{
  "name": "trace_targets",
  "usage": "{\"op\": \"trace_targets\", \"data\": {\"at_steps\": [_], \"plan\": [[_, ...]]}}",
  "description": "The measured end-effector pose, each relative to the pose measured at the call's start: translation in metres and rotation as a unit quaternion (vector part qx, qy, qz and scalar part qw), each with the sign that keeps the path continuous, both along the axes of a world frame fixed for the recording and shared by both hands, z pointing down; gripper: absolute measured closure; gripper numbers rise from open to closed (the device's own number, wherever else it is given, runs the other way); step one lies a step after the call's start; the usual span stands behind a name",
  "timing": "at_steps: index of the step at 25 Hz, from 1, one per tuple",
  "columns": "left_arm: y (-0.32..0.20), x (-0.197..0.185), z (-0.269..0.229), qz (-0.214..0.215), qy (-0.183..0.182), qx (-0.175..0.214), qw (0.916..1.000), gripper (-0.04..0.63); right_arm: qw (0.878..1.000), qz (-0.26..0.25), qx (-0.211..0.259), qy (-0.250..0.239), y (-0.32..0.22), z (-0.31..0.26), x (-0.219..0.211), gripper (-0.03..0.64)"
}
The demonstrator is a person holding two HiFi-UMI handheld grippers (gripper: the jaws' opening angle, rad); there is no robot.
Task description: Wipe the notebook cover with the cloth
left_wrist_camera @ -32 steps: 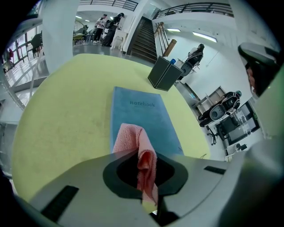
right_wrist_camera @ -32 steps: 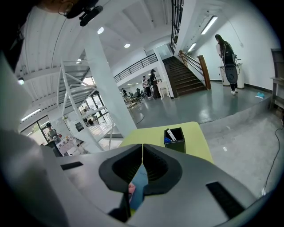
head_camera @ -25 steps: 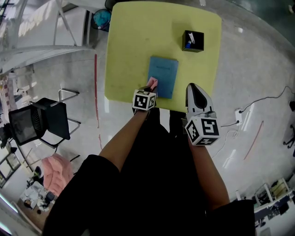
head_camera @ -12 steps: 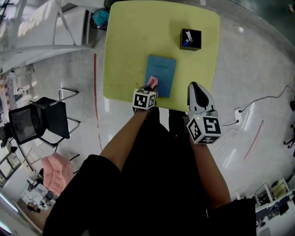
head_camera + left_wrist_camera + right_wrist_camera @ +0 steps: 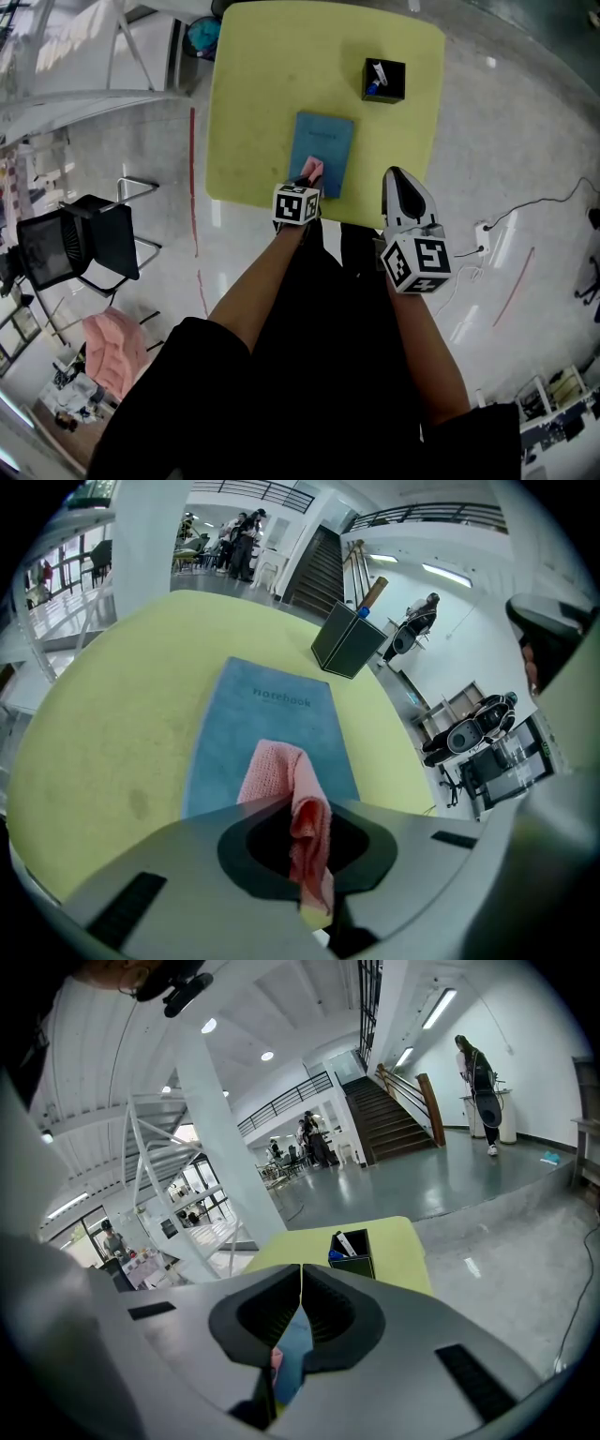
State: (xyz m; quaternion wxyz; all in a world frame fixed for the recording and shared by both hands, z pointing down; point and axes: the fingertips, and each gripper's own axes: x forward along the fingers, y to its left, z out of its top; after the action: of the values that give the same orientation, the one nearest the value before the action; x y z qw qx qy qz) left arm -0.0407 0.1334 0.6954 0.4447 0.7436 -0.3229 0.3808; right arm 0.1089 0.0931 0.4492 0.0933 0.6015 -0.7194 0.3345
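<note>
From the head view, the blue notebook (image 5: 322, 153) lies on the yellow-green table (image 5: 262, 94), with the left gripper (image 5: 307, 178) at its near end and the right gripper (image 5: 403, 192) well apart at the table's corner. In the left gripper view, the jaws pinch the pink cloth (image 5: 298, 803), which drapes onto the cover. In the right gripper view, the jaws are closed together and empty.

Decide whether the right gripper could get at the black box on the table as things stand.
Probably yes. The right gripper hangs empty, jaws together, at the near edge of the table, and only bare yellow surface lies between it and the black box. The notebook sits off to its left.
</note>
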Motion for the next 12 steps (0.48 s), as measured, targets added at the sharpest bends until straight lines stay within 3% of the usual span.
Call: {"op": "trace_targets", "data": {"at_steps": [5,12], "plan": [[0.0009,0.0009,-0.0006,0.019,-0.001,0.005,0.9998,0.568,1.0,0.003,0.0,0.0,-0.0007,0.0001,0.0067,0.584],[0.0017,0.0055,-0.001,0.01,0.001,0.007,0.9999,0.568,1.0,-0.002,-0.003,-0.002,-0.002,0.0024,0.0102,0.584]]}}
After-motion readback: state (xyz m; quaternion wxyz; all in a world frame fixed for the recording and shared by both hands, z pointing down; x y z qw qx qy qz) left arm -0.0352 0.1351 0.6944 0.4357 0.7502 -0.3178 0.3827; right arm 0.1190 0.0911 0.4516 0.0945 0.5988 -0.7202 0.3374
